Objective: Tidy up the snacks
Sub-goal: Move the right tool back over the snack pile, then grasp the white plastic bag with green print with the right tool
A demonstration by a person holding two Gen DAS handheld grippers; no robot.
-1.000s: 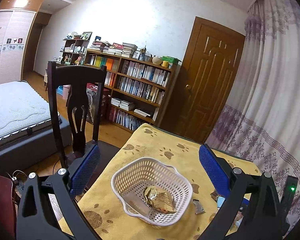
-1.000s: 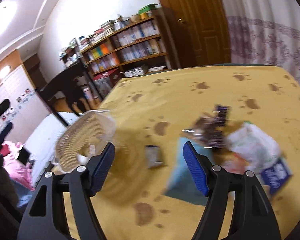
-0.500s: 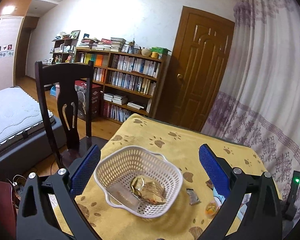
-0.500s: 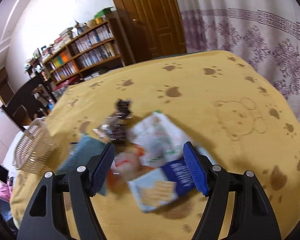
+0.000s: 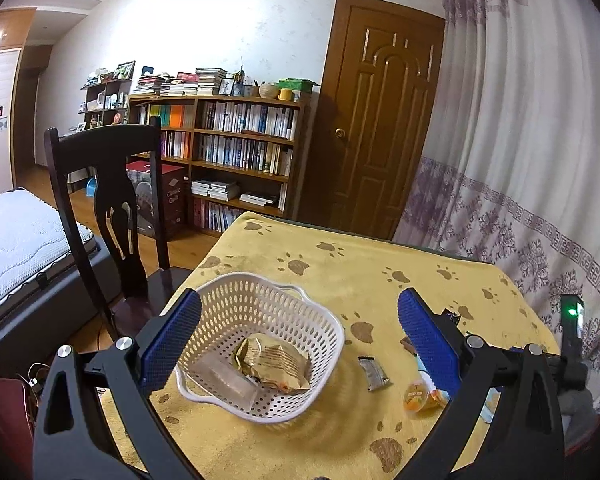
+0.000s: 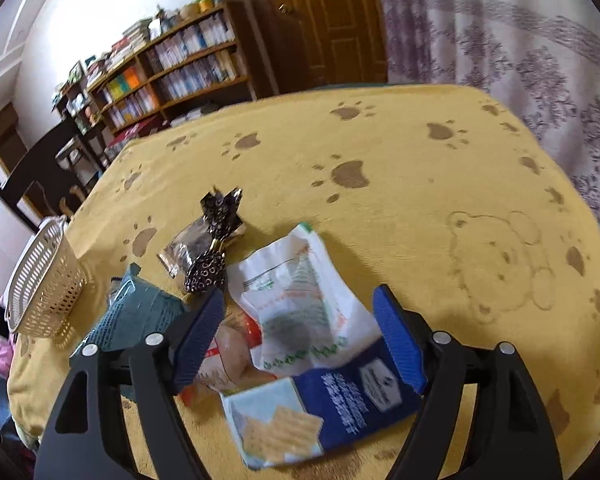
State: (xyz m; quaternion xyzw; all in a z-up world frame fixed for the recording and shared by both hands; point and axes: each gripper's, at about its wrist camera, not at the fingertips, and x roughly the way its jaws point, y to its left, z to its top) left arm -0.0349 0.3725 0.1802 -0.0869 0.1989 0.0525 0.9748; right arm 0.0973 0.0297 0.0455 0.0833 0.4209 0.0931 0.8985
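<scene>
Sorting has barely begun; the white basket holds two packets at the table's left, most snacks lie right; right gripper spread over them, left gripper spread, empty.

I can read "Classic Quilt" on the dark cardboard box behind the chair. Print on the blue cracker packet is too blurred for me to read.

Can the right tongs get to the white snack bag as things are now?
Probably yes. The right tongs are open and hang over the white snack bag, which lies on top of the pile with nothing covering it.
</scene>
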